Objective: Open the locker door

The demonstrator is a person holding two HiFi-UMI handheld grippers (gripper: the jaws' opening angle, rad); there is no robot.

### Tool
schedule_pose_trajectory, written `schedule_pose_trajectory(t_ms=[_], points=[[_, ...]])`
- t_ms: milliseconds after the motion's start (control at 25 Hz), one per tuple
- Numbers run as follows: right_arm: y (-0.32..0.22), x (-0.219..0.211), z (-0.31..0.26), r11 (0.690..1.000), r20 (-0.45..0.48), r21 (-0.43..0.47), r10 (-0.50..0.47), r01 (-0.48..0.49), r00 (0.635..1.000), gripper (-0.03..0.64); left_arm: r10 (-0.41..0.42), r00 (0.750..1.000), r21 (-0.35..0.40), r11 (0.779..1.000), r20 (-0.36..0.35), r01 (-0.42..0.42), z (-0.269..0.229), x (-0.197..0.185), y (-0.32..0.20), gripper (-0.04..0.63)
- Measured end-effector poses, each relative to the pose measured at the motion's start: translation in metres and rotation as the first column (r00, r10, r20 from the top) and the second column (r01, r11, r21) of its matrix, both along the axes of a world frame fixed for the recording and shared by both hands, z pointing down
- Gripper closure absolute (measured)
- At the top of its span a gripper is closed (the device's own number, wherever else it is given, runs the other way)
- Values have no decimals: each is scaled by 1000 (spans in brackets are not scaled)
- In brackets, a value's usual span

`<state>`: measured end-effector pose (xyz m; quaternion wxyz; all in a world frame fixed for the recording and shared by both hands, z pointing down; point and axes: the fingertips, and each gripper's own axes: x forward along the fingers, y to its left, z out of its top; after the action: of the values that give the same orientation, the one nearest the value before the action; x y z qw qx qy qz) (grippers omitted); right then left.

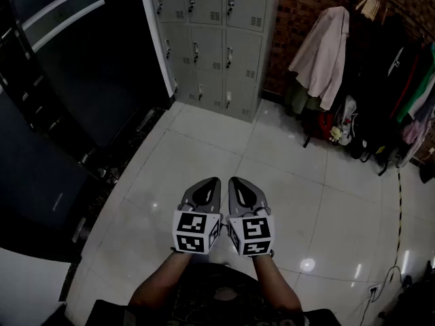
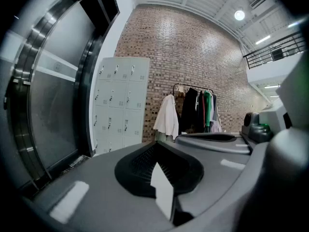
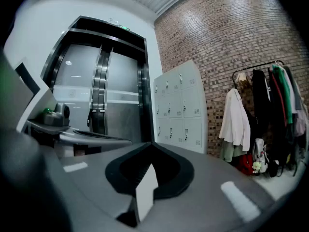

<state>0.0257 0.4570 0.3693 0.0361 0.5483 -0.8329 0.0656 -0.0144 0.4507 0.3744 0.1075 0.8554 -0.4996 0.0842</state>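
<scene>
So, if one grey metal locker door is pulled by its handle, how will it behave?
The grey metal locker door looks like thin painted sheet, so probably stiff and light, swinging rather than bending. Its small handle seems narrow and metallic; a grip may slip there. The locker cabinet stands on glossy white floor tiles, so a hard pull might shift it.

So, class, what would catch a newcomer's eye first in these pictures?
The left gripper and right gripper sit side by side low in the head view, both shut and empty. Across the white floor stands the grey locker bank, every door closed, with a clothes rack to its right.
</scene>
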Motion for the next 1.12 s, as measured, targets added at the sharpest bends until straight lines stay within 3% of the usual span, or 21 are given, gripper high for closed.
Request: schedule_pose_trajectory(t_ms=[440, 1120], points=[[-93, 2, 1, 1000, -39, 9, 17, -16, 999, 617, 15, 999, -3, 1000, -35, -15, 5, 1, -99, 591], [-307, -59, -5, 998, -93, -30, 58, -61, 994, 617, 79, 995, -39, 996, -63, -82, 0, -57, -313, 591]])
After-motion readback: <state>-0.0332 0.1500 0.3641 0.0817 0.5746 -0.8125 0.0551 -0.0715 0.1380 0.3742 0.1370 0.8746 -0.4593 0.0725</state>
